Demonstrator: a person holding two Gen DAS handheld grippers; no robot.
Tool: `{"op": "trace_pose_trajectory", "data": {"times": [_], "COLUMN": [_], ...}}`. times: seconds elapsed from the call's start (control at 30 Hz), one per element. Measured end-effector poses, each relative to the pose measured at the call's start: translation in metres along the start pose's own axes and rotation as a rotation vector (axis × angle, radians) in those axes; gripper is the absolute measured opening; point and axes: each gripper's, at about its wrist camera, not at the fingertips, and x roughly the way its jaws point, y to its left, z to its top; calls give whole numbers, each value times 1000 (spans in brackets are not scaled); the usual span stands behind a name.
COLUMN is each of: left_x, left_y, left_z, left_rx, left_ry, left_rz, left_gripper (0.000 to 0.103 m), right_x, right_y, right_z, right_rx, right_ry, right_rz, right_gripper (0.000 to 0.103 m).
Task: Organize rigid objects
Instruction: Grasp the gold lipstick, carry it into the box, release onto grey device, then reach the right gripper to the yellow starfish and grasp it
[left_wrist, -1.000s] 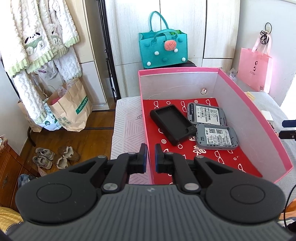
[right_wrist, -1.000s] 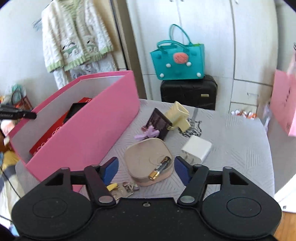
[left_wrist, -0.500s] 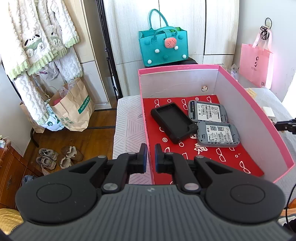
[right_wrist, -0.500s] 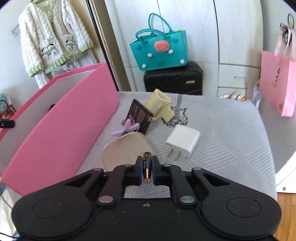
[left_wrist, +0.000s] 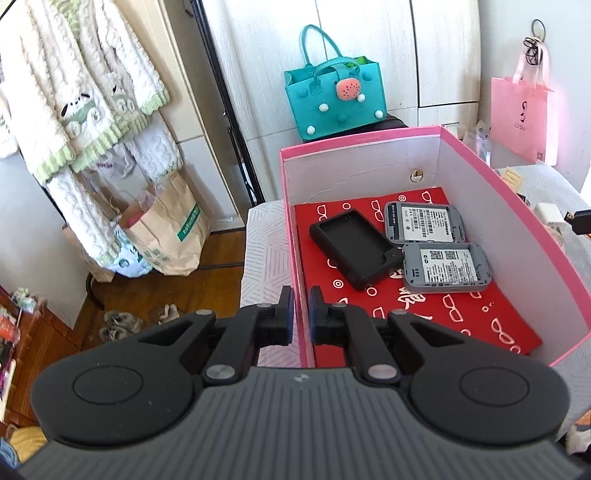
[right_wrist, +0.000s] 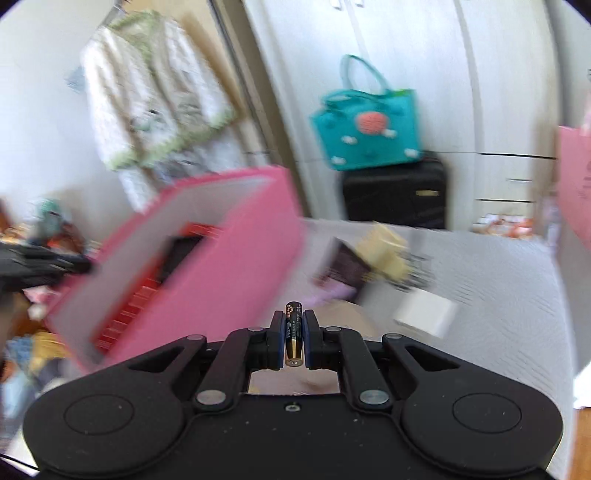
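Left wrist view looks sharply down into a pink box (left_wrist: 517, 206) standing on a pale patterned surface, possibly a mattress. On the box's red lining (left_wrist: 461, 310) lie a black case (left_wrist: 354, 253) and two grey devices (left_wrist: 424, 223) (left_wrist: 445, 267), label side up, the case touching the nearer one. The left gripper (left_wrist: 301, 319) has its jaws clenched with only a sliver of gap, and the box's near left wall runs up between them; whether the pads press on it cannot be told. At the right edge a dark tip of the right gripper (left_wrist: 580, 220) is cut off by the frame

Right wrist view is heavily smeared by motion. The right gripper (right_wrist: 293, 338) is sharp, its jaws grasping a battery (right_wrist: 293, 332) held lengthwise between the pads, gold end toward the camera. Behind it the pink box is a blur at the left, red lining just showing. A white charger (right_wrist: 424, 317), a cream block (right_wrist: 388, 247) and a dark card (right_wrist: 343, 264) lie on the surface, outlines too soft for detail. A beige shape under the jaws is mostly hidden
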Motion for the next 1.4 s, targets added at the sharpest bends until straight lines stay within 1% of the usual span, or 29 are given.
{"op": "trace_pose_trajectory", "data": {"times": [0.07,0.1,0.17,0.2,0.3,0.37,0.43,0.47,0.53,0.6,0.67,0.77,0.93,1.07,1.17,1.27,1.4], "left_x": [0,0,0,-1,-1,-1,0,0,0,0,0,0,0,1,2,2,5], "left_y": [-4,-4,-4,-3,3,8,11,11,11,10,10,11,4,11,16,16,17], "left_z": [3,3,2,1,-3,-5,-6,-7,-7,-7,-5,-5,-8,-6,-7,-7,-5], "left_rx": [12,18,25,24,17,9,6,16,34,46,48,56,99,89,67,59,58], "left_ry": [8,8,9,7,-2,-8,-11,-15,-23,-25,-22,-23,-45,-41,-43,-46,-46], "left_rz": [4,2,-9,-17,-28,-41,-51,-49,-51,-54,-63,-67,-43,-61,-76,-75,-51], "left_gripper": [7,7,7,7,7,7,6,4,4,4,4,5,5,6,6,6,6], "right_x": [-2,-2,5,10,33,53,73,82,98,105,105,95,62,36,19,8,7], "right_y": [14,24,47,58,90,103,108,108,107,109,103,92,74,57,47,37,27], "right_z": [13,20,30,33,38,41,42,43,44,44,49,55,56,47,38,23,-2], "right_rx": [-2,-20,-77,-113,-231,-301,-347,-360,-389,-448,-412,-349,-242,-181,-159,-135,-126], "right_ry": [-8,-8,8,20,59,92,126,145,179,172,168,137,63,29,18,30,98], "right_rz": [115,157,209,216,192,154,110,90,49,-5,0,36,53,19,-11,-34,-47], "right_gripper": [13,13,13,13,13,13,13,13,12,13,15,15,17,20,23,24,25]}}
